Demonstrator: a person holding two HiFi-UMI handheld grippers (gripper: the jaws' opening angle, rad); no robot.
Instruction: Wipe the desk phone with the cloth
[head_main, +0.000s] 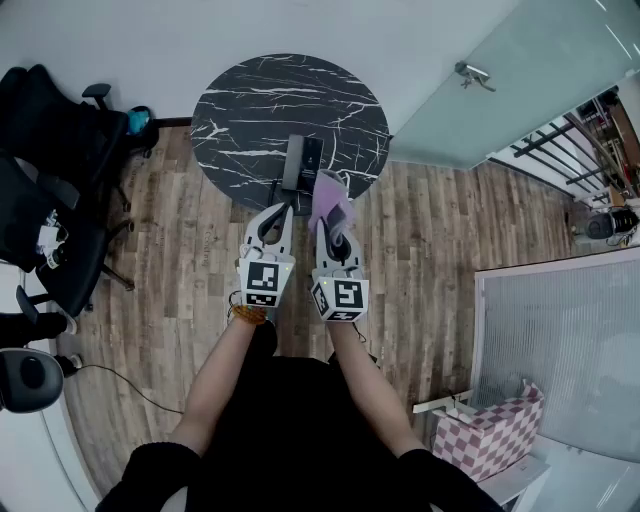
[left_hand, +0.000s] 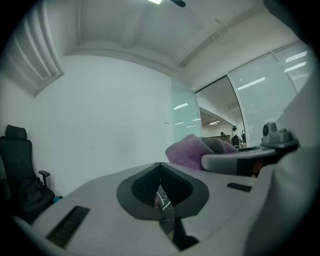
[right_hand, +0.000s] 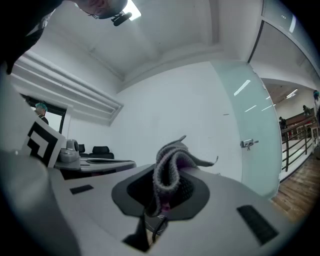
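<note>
Seen from the head camera, a person holds two grey two-jaw grippers side by side over a wood-plank floor (head_main: 420, 260), both pointing at a round black marble-patterned table (head_main: 250, 100). A dark rectangular desk phone (head_main: 302, 160) lies at the table's near edge, just ahead of both sets of jaw tips.

The right gripper (head_main: 333, 218) pinches a folded purple-grey cloth (head_main: 330, 195). The cloth bunches up out of the jaws and reaches forward to just beside the phone's right side, though no view shows whether cloth and phone touch. In the right gripper view, the cloth (right_hand: 170, 165) fills the gap between the jaws of the right gripper (right_hand: 166, 195) and stands up above them.

The left gripper (head_main: 284, 208) has its jaws pressed together with nothing between them. Its tips sit near the phone's near left corner. In the left gripper view, the tips of the left gripper (left_hand: 161, 167) meet, and the cloth (left_hand: 187, 150) shows to the right.

Black office chairs (head_main: 50, 180) stand well apart at the left. A pink-and-white checked box (head_main: 490, 435) sits at the lower right.
</note>
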